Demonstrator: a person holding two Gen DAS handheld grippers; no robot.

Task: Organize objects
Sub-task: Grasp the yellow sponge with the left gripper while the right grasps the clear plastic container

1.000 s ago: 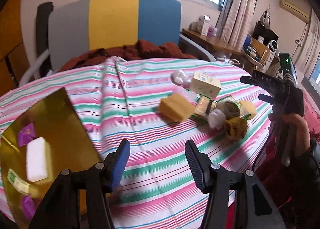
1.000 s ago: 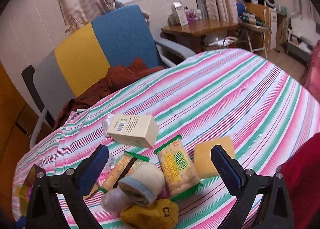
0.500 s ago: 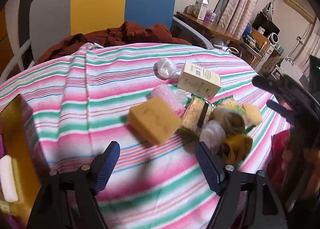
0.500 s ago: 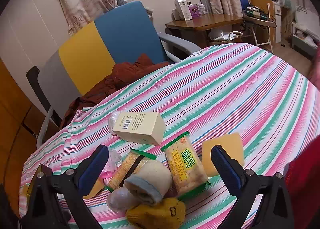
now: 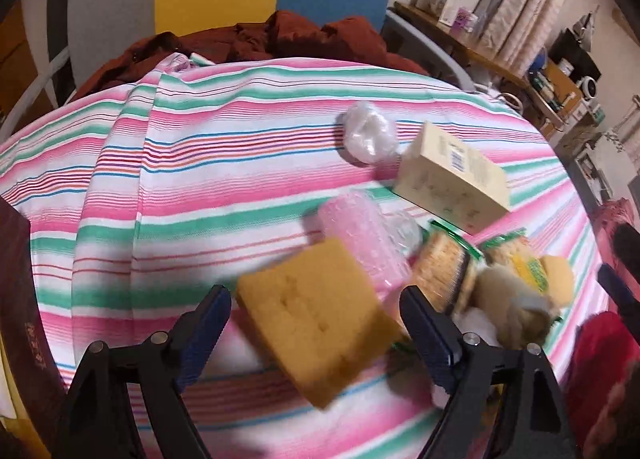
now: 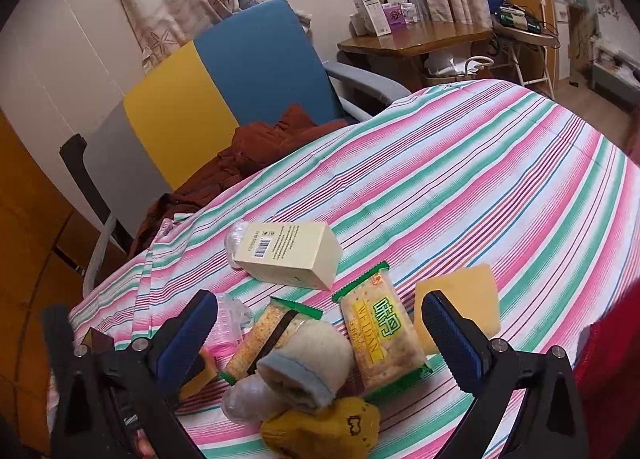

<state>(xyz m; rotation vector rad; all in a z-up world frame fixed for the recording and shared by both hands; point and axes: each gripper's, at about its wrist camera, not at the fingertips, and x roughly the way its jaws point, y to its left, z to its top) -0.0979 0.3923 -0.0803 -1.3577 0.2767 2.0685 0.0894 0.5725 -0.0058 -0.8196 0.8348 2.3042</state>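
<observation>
Two grippers over a striped worktop [image 6: 460,187] with a pile of small things; left gripper [image 5: 316,323] released, jaws just been opening and now spread wide, yellow sponge [image 5: 316,323] lying between its fingers with gaps on both sides, not pinched. Right gripper [image 6: 320,339] also released, jaws wide above the pile, nothing clamped. In the right view: cream box [image 6: 288,255] lies flat at the far side of the pile, clear plastic wad [image 6: 236,235] just behind it, cracker pack [image 6: 380,339] beside a second cracker pack [image 6: 268,335], rolled grey sock [image 6: 308,363] on top of them, mustard sock [image 6: 324,431] nearest the camera, thin yellow sponge [image 6: 460,299] at the right side, pink bubble-wrap roll [image 6: 228,331] at the left. Chair [image 6: 224,91] with brown cloth [image 6: 256,151] behind the worktop
</observation>
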